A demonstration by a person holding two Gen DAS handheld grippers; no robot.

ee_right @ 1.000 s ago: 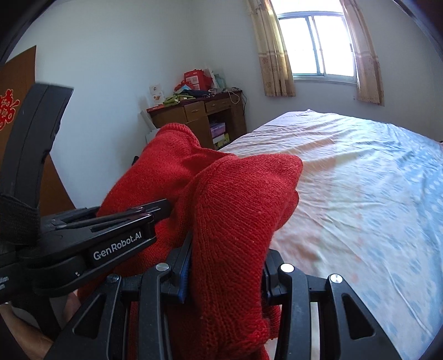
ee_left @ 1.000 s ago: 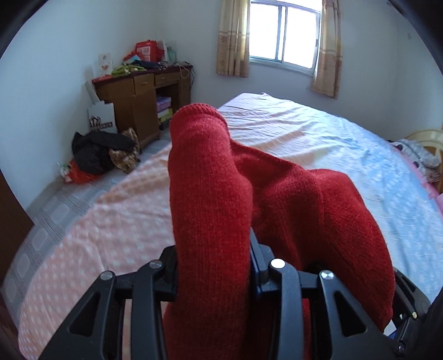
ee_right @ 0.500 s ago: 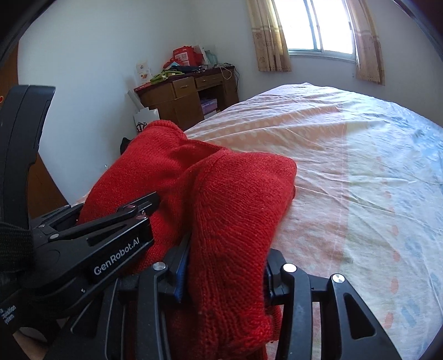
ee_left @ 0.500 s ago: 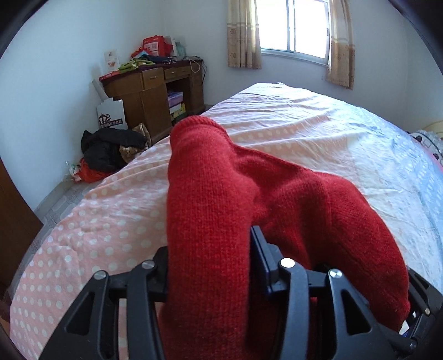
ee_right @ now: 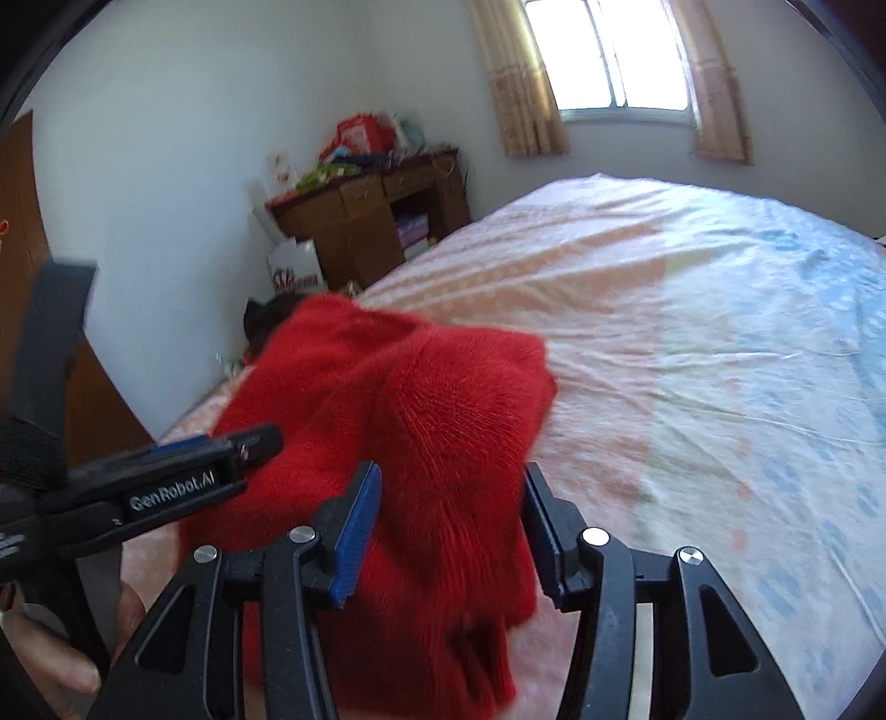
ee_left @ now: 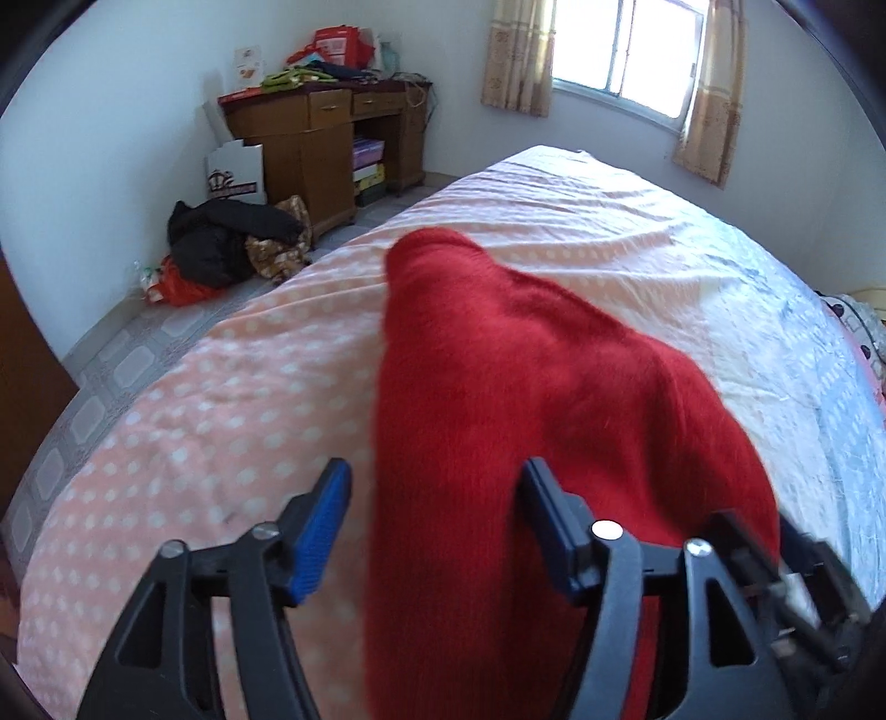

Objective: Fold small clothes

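A folded red knit sweater (ee_left: 526, 387) lies on the bed (ee_left: 194, 443) and runs back between my left gripper's (ee_left: 434, 498) jaws. These jaws are opening: bedsheet shows between the left blue pad (ee_left: 321, 531) and the wool, so the pads no longer pinch it. In the right wrist view the same sweater (ee_right: 432, 399) fills the span of my right gripper (ee_right: 451, 498). Its jaws are opening too, with the wool touching both pads. A finger of the left gripper (ee_right: 183, 487) reaches onto the sweater from the left.
The bed's sheet is pink with white dots, turning pale blue to the right (ee_right: 803, 360). On the floor to the left lies a pile of dark clothes (ee_left: 221, 243) beside a brown desk (ee_left: 310, 138) stacked with clutter. A curtained window (ee_left: 626, 50) is behind. A hand (ee_right: 55, 653) shows at the lower left.
Both grippers sank with the sweater towards the bed. The left jaws spread wide, leaving a gap beside the wool. The right jaws widened slightly.
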